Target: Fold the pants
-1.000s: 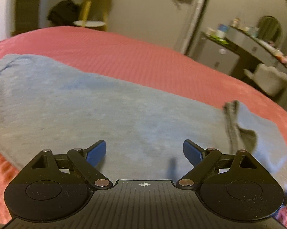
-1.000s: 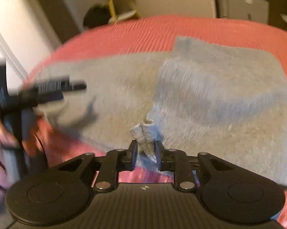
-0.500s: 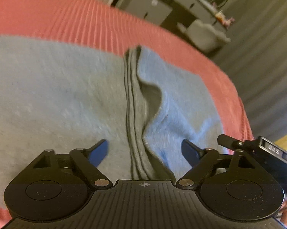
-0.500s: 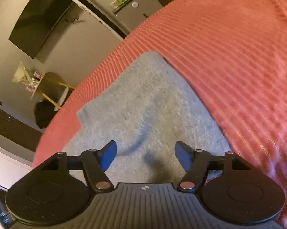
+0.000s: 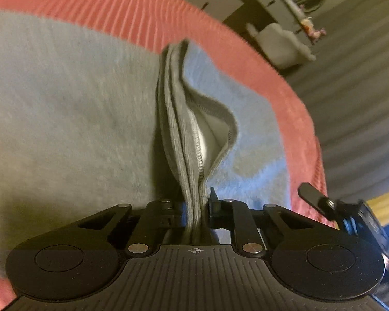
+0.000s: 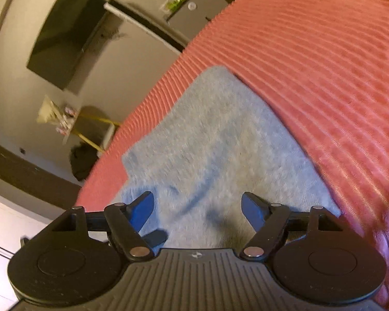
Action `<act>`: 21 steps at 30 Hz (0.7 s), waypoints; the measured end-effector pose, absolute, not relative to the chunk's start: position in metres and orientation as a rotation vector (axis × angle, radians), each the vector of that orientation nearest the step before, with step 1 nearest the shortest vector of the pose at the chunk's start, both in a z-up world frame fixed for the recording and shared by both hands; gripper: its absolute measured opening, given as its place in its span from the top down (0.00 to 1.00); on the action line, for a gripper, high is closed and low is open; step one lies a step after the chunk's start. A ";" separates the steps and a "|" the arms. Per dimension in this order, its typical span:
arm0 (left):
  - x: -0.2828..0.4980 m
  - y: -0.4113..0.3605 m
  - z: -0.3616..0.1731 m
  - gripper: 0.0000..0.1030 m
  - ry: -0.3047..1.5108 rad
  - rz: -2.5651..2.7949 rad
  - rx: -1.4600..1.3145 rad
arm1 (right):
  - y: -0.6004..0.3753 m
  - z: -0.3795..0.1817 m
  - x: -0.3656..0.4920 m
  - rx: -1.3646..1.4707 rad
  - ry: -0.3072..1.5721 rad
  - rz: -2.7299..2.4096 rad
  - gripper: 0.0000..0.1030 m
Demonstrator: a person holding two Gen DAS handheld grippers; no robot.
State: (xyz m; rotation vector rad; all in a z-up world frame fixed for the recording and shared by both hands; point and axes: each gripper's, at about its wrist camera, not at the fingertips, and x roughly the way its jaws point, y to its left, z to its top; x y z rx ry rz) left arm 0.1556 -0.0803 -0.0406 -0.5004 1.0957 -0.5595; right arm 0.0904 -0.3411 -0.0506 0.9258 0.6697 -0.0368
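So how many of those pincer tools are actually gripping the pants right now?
1. The left gripper is clamped on the ribbed waistband; the right gripper hangs open above the pants, gripping nothing.

Light blue fuzzy pants [image 5: 65,108] lying over a coral-red ribbed bedspread [image 5: 132,7], grey ribbed waistband [image 5: 176,140] showing a white lining, black gripper bodies carrying blue finger pads [image 6: 142,207], dark screen [image 6: 67,33] hanging on a beige wall.

Dim, warm indoor light; both fisheye views bend strongly at the edges, with soft motion blur. The pants [image 5: 65,108] carry dark shadows near the lens.
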 end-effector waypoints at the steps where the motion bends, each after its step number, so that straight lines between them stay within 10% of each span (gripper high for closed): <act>1: 0.152 -0.072 -0.033 0.84 1.086 -0.561 -0.488 | -0.341 -0.051 0.092 0.935 0.650 -0.043 0.27; 9: 0.125 -0.011 -0.015 0.98 0.991 -0.370 -0.309 | -0.335 -0.056 0.107 0.910 0.719 -0.038 0.24; 11: 0.130 -0.006 -0.016 0.89 1.007 -0.431 -0.435 | -0.333 -0.057 0.110 0.908 0.725 -0.026 0.23; 13: 0.137 -0.015 -0.015 0.37 1.001 -0.486 -0.496 | -0.332 -0.056 0.113 0.907 0.722 -0.027 0.23; 14: 0.142 -0.023 -0.013 0.31 0.991 -0.491 -0.497 | -0.332 -0.056 0.112 0.902 0.716 -0.031 0.23; 21: 0.198 -0.071 -0.033 0.28 1.104 -0.519 -0.565 | -0.338 -0.053 0.101 0.898 0.669 -0.071 0.23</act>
